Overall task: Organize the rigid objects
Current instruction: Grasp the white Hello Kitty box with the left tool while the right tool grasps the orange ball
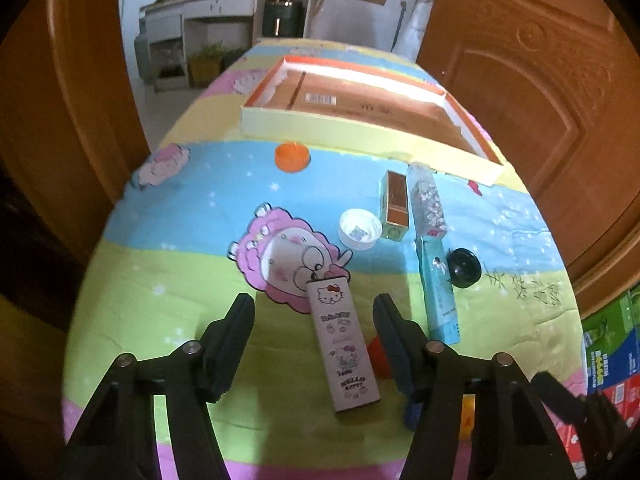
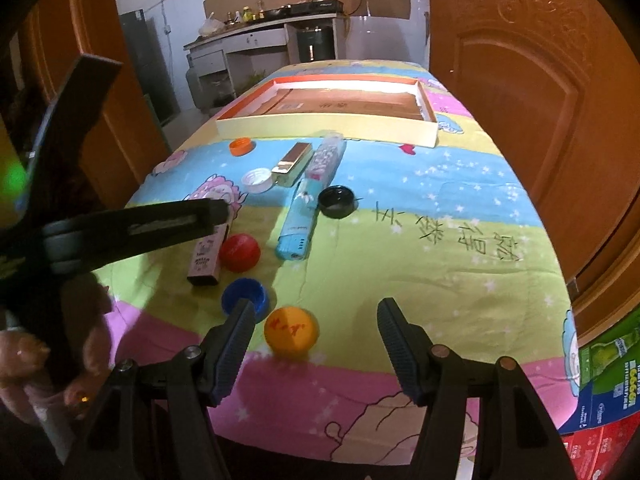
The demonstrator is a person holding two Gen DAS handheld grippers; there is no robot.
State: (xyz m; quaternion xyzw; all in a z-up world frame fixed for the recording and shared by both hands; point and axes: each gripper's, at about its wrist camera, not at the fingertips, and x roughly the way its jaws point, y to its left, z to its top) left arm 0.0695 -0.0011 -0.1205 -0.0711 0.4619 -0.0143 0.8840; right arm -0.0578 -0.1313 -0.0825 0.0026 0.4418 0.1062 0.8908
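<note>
The desk point(image 2: 440, 216) is draped in a soft, quilted cloth of pastel stripes printed with cartoon sheep and stars. At its far end lies a shallow cardboard tray point(image 1: 320, 128) – rectangular, pale yellow walls, orange rim, brown floor.

The left hand-held gripper point(image 1: 314, 312) hangs over a long, flat pink box point(image 1: 344, 344) printed with a cartoon cat; its black ribbed fingers point(image 1: 236, 332) are spread on either side of the box and do not touch it. Only a red edge of something shows by the right finger. Farther along sit a round orange cap point(image 1: 292, 156), a white cap point(image 1: 359, 230) lying open side up, a glossy gold carton point(image 1: 394, 204), a clear tube point(image 1: 428, 200) of small pale pieces, a slim teal box point(image 1: 438, 292) and a black round lid point(image 1: 464, 268) just beside it.

The right hand-held gripper point(image 2: 314, 316) is also spread, with nothing pinched. A smooth orange ball point(image 2: 291, 332) with red lettering rests on the cloth between its fingers, nearer the left one. A ridged blue cap point(image 2: 244, 296) lies just beyond that finger, partly hidden by it, and a red cap point(image 2: 239, 252) sits by the pink box. In this view the left tool crosses the frame at left – a person's hand point(image 2: 24, 360) grips its handle.
</note>
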